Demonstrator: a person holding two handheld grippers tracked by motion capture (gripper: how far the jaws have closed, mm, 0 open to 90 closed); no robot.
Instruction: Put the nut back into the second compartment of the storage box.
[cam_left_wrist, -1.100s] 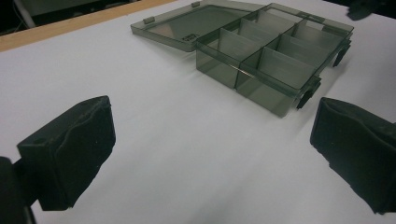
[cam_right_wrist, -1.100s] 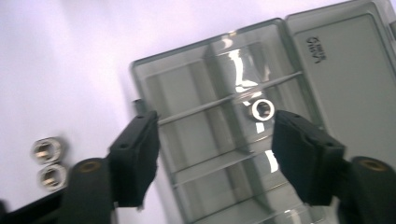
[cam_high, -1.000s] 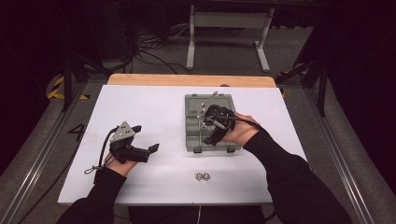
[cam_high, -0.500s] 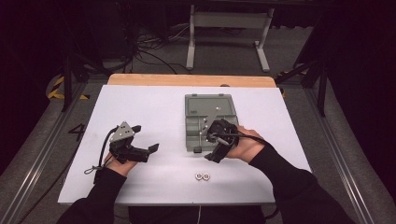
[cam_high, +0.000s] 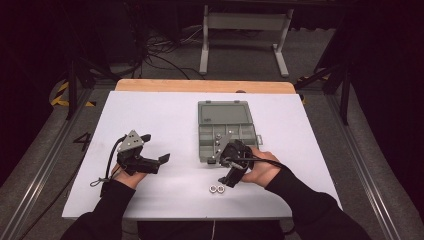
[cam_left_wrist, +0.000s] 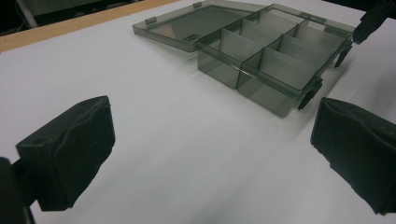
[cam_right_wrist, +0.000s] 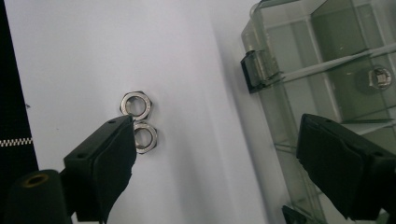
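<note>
white tabletop, box (cam_high: 223, 131) open mid-table. two nuts (cam_right_wrist: 140, 122) lie touching on the bare sheet just off the box's near edge, one apparently already in a compartment. right gripper (cam_high: 229, 179) hangs spread just beside them, the pair lined up along its near jaw. left gripper (cam_high: 159, 162), also spread, sits well apart; right is nearer.

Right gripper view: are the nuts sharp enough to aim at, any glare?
Right gripper view: the two nuts are sharp, with bright glints on their metal; the near fingers are soft. High view: the nuts are tiny, and the surroundings dark. Left gripper view: the organizer box is mildly blurred.
</note>
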